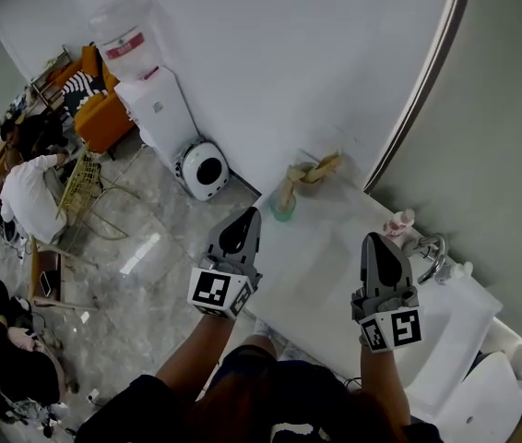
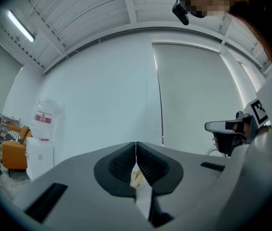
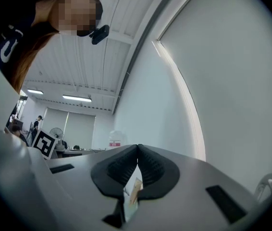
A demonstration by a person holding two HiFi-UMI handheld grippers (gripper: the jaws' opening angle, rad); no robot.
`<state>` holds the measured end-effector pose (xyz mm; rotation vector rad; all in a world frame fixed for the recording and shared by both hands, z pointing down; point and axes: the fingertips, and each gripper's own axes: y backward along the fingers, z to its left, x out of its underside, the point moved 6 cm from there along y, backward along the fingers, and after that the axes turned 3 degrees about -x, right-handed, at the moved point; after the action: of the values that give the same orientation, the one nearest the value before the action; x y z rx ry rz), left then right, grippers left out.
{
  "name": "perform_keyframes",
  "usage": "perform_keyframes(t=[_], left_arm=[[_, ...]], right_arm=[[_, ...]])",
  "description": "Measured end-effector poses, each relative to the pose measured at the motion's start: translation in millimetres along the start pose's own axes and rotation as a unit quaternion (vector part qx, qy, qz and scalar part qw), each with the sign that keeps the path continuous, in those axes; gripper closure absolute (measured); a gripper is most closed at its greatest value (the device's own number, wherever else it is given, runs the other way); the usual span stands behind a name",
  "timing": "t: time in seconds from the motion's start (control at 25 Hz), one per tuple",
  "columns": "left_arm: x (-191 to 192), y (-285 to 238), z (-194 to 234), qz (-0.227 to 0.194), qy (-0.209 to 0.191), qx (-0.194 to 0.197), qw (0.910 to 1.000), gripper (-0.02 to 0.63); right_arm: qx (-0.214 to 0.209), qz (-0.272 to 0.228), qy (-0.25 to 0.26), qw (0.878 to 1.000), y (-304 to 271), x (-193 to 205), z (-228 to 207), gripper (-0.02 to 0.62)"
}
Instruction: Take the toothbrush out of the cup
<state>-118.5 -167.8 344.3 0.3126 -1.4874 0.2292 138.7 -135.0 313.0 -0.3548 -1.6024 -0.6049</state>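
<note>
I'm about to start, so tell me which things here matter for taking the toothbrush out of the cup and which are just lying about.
For the job: green cup; toothbrush standing in it; left gripper and right gripper, both shut, nothing held.
Just lying about: faucet; pink object beside it; water dispenser; orange sofa.

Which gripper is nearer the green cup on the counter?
Left. The left gripper sits just left of the green cup; the right gripper is farther right, near the tap.
</note>
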Motion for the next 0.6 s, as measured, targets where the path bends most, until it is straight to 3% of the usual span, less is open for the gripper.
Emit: perform_keyframes(t=[0.32, 0.52, 0.6], left_arm=[[34, -63, 21, 0.034, 0.010, 0.050, 0.9981, 0.584], [71, -104, 34, 0.079, 0.021, 0.073, 0.9941, 0.583], [88, -118, 37, 0.099, 0.023, 0.080, 0.9916, 0.531]], right_arm=[[0.027, 0.026, -0.016, 0.999, -49, 38, -16, 0.580], [0.041, 0.048, -0.031, 0.998, -74, 68, -27, 0.580], [0.045, 0.056, -0.036, 0.997, -80, 79, -31, 0.580]])
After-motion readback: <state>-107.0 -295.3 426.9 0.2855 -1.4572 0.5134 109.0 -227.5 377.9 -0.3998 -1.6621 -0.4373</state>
